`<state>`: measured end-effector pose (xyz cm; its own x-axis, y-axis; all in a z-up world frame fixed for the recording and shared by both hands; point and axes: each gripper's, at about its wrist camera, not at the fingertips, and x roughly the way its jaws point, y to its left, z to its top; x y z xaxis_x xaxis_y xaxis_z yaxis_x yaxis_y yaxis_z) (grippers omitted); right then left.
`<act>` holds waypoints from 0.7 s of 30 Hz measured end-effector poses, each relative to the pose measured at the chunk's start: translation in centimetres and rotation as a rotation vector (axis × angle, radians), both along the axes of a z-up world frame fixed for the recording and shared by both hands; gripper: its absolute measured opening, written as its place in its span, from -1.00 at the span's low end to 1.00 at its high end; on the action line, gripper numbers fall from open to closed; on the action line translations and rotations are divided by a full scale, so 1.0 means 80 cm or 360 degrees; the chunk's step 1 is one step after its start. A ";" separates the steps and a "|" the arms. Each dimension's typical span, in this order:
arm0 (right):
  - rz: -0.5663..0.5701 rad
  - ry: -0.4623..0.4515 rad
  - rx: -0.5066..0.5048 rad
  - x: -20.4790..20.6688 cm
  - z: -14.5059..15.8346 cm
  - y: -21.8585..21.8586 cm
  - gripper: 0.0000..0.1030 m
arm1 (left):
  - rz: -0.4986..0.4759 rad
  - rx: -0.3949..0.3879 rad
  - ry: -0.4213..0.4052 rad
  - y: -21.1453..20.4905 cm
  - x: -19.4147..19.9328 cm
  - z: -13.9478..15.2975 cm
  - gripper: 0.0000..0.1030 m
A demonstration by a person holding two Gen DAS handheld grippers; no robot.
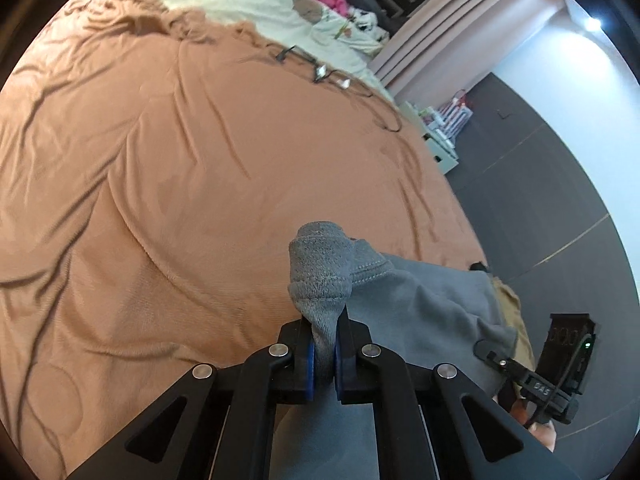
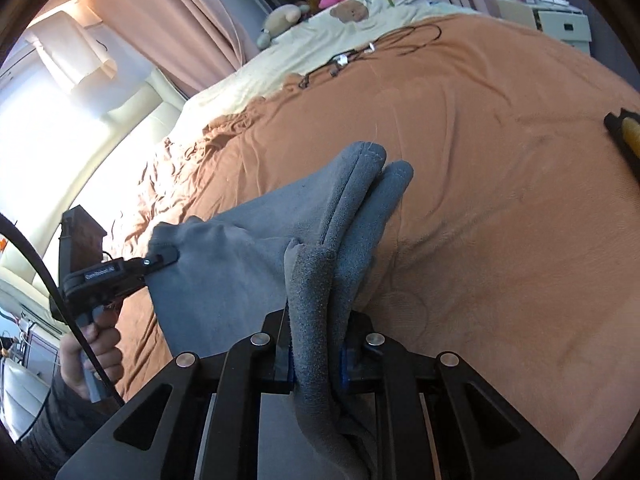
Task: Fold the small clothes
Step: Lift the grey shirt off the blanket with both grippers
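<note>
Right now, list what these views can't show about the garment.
- Grey garment type: bunched, left view; lower part hidden behind left tool.
- Its hanging end: right view, hidden behind right tool.
- Dark item: cut off by right view's edge.

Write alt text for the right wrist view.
The right gripper is clamped on bunched edges of a grey garment held above an orange-brown bedspread. At left, the left gripper, held in a hand, pinches another edge of it. Cables lie farther up the bed.
</note>
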<state>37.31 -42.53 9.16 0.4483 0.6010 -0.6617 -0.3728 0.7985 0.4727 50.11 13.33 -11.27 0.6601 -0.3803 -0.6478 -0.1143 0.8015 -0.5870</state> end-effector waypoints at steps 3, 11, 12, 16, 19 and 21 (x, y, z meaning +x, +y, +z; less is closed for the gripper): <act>-0.0012 -0.0051 -0.0008 -0.017 0.012 -0.001 -0.79 | -0.0013 -0.0001 -0.0056 -0.005 -0.015 0.024 -0.87; 0.0007 -0.0199 -0.0027 -0.082 0.063 -0.014 -0.80 | -0.0047 -0.0051 -0.0192 -0.020 -0.056 0.090 -0.88; 0.0004 -0.0210 -0.0021 -0.088 0.067 -0.019 -0.80 | -0.0051 -0.0049 -0.0210 -0.023 -0.063 0.098 -0.88; -0.0008 -0.0270 0.0006 -0.129 0.087 -0.045 -0.80 | -0.0074 -0.0030 -0.0297 -0.036 -0.090 0.135 -0.88; -0.0018 -0.0336 0.0006 -0.160 0.105 -0.060 -0.81 | -0.0098 -0.0015 -0.0355 -0.050 -0.112 0.160 -0.88; -0.0032 -0.0377 0.0012 -0.181 0.117 -0.071 -0.81 | -0.0115 -0.0005 -0.0386 -0.059 -0.120 0.174 -0.88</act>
<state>22.81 -48.25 18.51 0.6023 0.5949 -0.5323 -0.4582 0.8037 0.3797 40.50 8.61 2.68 0.7671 -0.4337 -0.4728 0.0874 0.8007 -0.5927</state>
